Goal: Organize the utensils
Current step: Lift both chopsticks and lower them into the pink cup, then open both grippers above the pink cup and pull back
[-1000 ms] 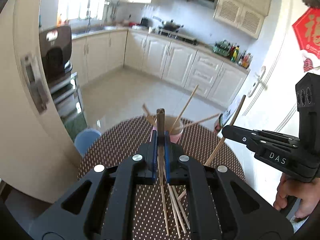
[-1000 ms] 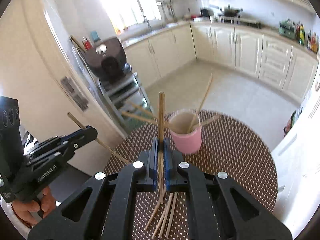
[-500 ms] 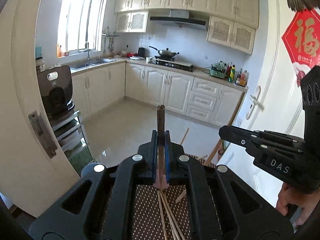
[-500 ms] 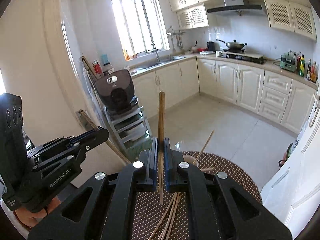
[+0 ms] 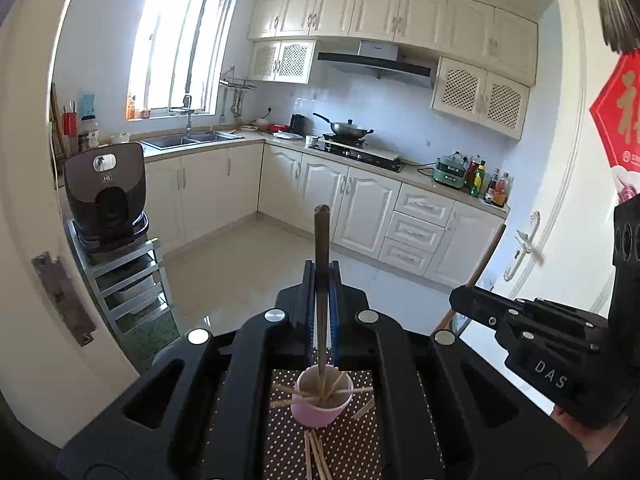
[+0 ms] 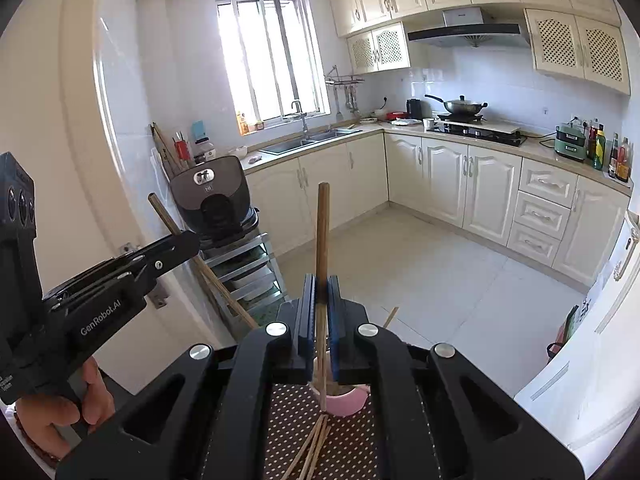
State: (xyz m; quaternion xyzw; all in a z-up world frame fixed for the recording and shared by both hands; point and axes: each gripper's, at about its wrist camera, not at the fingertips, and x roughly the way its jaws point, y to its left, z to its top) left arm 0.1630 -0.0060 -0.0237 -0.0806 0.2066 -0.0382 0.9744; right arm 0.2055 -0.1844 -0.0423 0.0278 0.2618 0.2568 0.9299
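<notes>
My left gripper (image 5: 321, 280) is shut on a brown chopstick (image 5: 321, 240) that stands upright, its lower end over or inside the pink cup (image 5: 322, 404) below. The cup holds several chopsticks. More chopsticks (image 5: 314, 456) lie loose on the dotted brown mat (image 5: 352, 448). My right gripper (image 6: 322, 292) is shut on another chopstick (image 6: 322, 232), also upright, its lower tip by the pink cup (image 6: 344, 400). Loose chopsticks (image 6: 310, 448) lie in front of that cup. Each gripper shows in the other's view, the right (image 5: 456, 300) and the left (image 6: 192, 240).
The small round table with the dotted mat (image 6: 352, 452) stands in a kitchen doorway. A white door (image 5: 568, 200) is at the right, a rack with a dark appliance (image 5: 104, 196) at the left. Cabinets and tiled floor lie beyond.
Both grippers have tilted up and moved over the cup, each still holding its chopstick. The cup now sits below and between the fingers instead of ahead.
</notes>
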